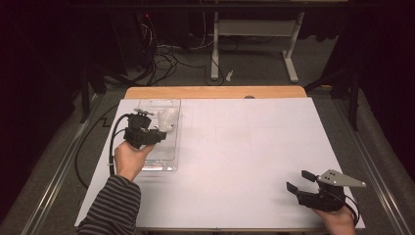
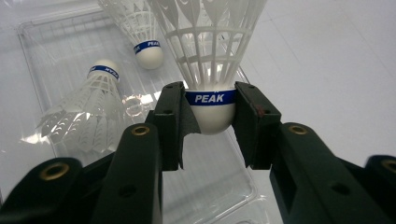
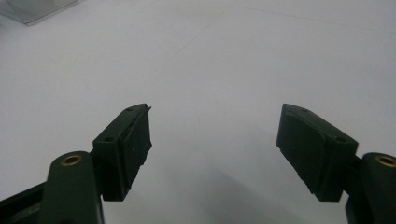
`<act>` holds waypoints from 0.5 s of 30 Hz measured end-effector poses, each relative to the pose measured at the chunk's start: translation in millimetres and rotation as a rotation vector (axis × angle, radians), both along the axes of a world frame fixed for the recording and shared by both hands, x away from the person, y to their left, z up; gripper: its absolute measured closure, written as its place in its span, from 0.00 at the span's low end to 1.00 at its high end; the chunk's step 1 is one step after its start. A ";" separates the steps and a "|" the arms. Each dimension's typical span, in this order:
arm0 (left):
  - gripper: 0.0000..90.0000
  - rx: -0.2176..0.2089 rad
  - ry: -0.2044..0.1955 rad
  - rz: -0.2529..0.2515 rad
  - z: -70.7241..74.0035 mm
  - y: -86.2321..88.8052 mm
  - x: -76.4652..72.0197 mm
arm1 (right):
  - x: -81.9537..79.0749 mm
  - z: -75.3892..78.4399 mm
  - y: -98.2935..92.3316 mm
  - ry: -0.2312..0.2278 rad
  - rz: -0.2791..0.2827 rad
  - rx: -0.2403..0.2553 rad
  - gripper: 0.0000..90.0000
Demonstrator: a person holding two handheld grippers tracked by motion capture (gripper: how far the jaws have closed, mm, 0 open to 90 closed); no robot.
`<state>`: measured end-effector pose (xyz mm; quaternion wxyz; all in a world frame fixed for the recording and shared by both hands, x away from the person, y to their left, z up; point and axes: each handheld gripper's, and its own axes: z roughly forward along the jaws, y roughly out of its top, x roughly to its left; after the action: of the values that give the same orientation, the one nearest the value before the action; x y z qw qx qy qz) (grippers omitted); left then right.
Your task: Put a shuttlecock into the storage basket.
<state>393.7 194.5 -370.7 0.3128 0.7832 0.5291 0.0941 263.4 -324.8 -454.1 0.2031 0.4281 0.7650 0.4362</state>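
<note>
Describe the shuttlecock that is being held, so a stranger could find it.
Find the clear tray at the table's left. Above it, the left gripper clamps one shuttlecock by its white cork. The other two lie loose in the tray.

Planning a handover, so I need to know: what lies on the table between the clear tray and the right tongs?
Nothing: in the high view, bare white table stretches from the clear tray to the open right tongs.

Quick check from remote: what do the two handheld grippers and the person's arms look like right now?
Both grippers are black with two flat-padded jaws and brass-coloured rivets. The left gripper trails a black cable; the right gripper carries a grey three-cornered plate. The left arm wears a dark striped sleeve.
</note>
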 end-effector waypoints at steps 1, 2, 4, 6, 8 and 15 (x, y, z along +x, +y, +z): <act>0.72 0.002 0.001 0.001 -0.2 -0.3 1.2 | 0.0 0.0 -0.1 -0.001 0.000 0.001 0.30; 0.72 0.004 0.004 0.003 -0.9 -0.8 3.2 | 0.1 -0.1 -0.2 -0.001 0.000 0.002 0.30; 0.72 0.013 0.011 0.005 -2.0 -2.3 6.4 | 0.2 -0.2 -0.3 0.000 0.000 0.002 0.30; 0.72 0.017 0.017 0.008 -3.0 -3.7 9.3 | 0.2 -0.2 -0.2 0.000 0.001 0.002 0.30; 0.72 0.017 0.022 0.011 -3.7 -4.9 12.2 | 0.1 -0.1 -0.2 0.000 0.001 0.002 0.30; 0.72 0.028 0.037 0.034 -8.4 -8.0 21.7 | 0.2 -0.1 -0.4 0.000 0.001 0.002 0.30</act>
<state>415.4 186.5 -379.0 0.2901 0.7800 0.5468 0.0924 263.6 -325.2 -454.3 0.2023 0.4278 0.7648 0.4371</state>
